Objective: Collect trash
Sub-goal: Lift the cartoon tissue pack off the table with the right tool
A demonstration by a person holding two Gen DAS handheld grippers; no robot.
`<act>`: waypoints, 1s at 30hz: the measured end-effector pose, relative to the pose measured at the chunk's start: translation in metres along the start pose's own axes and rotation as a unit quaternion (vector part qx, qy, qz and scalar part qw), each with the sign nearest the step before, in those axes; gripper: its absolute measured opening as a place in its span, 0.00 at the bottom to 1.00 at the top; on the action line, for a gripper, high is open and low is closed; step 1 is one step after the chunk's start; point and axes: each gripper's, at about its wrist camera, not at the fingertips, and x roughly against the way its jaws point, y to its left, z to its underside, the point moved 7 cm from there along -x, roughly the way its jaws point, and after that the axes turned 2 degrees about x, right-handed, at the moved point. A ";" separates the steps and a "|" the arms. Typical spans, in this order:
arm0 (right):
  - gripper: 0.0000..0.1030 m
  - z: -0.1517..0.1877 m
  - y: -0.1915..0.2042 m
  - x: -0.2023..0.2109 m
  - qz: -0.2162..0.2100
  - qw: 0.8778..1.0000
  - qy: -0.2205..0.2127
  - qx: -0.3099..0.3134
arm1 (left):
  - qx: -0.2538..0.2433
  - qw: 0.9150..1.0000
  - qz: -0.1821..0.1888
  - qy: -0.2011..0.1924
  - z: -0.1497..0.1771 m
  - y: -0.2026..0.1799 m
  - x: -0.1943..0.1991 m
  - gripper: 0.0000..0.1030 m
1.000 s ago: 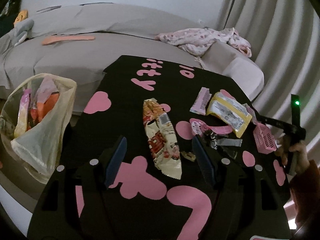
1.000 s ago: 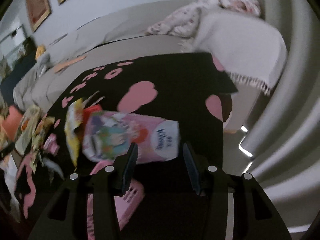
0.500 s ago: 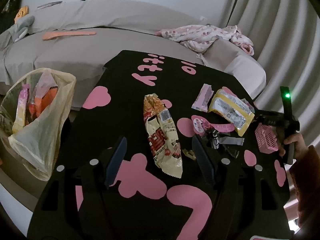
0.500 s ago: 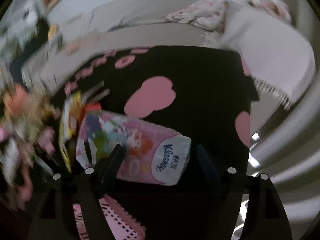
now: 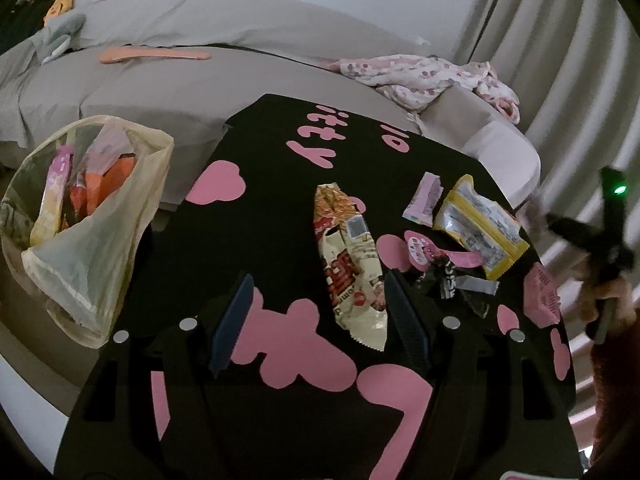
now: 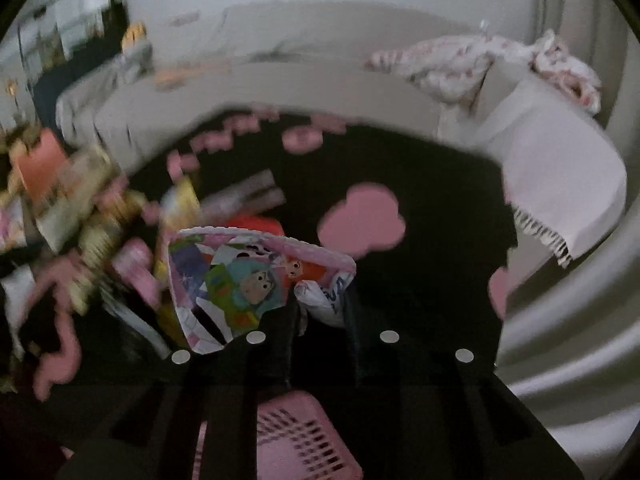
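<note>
Left wrist view looks over the black table cover with pink shapes, the landmark for everything else. Behind it runs a grey sofa with a pink spotted cloth bunched at its right end. Off the cover's left edge stands a yellowish plastic bag already holding wrappers. On the cover, near its middle, lies a long white-and-red snack wrapper; toward its right edge sit a yellow wrapper, a small pink wrapper and a dark crumpled wrapper. The left gripper hangs wide apart above the cover's near side, empty. At the cover's right edge, the right gripper is clamped narrowly on a cartoon-printed tissue pack, lifted above a pink basket; that view is motion-blurred.
</note>
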 end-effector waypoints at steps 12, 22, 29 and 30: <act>0.20 0.008 0.062 0.063 -0.050 0.998 -0.027 0.009 | 0.009 1.000 0.015 0.010 0.006 0.007 -0.007 0.63; 0.21 0.078 0.109 0.039 -0.056 0.997 0.034 0.041 | -0.022 0.999 -0.009 0.028 -0.007 0.000 -0.057 0.63; 0.21 0.101 0.122 0.029 -0.057 0.996 0.052 0.053 | -0.016 0.998 -0.005 0.056 -0.010 -0.010 -0.084 0.52; 0.21 0.102 0.122 0.028 -0.059 0.995 0.053 0.053 | -0.015 0.998 -0.004 0.057 -0.010 -0.011 -0.085 0.46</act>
